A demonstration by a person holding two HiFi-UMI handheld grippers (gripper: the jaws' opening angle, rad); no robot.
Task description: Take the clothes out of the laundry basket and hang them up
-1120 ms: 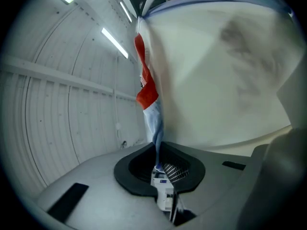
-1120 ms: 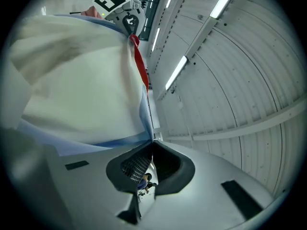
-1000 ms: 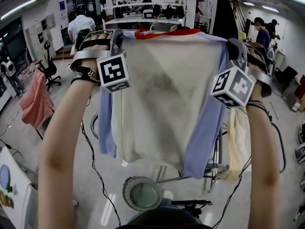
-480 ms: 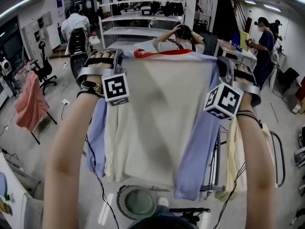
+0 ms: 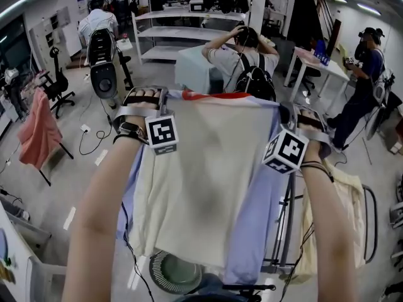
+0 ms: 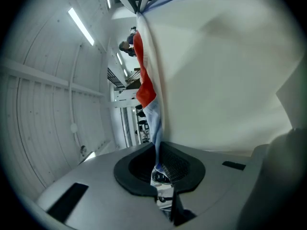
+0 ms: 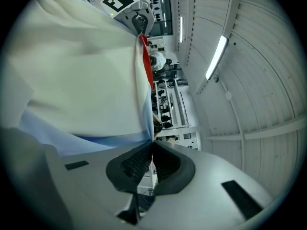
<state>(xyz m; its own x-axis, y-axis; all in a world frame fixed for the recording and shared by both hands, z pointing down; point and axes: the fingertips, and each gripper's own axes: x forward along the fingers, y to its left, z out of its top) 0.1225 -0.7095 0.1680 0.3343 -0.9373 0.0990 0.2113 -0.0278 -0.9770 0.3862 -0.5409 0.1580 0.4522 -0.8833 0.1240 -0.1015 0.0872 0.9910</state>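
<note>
Pinching the shirt w/ both claws, we hold it spread flat between them. Left claw is clamped on the pale-blue shoulder edge, and the cloth runs straight out from its pads. Right claw is closed the same way on the opp. shoulder edge. Red collar lies along the top, approx. midway between the two. Cream front hangs below the claws, blue sleeves either side. Under the hem sits a round basket. A drying rack w/ a yellow garment stands to the right.

No legible text, brand, number or sign anywhere in view.
</note>
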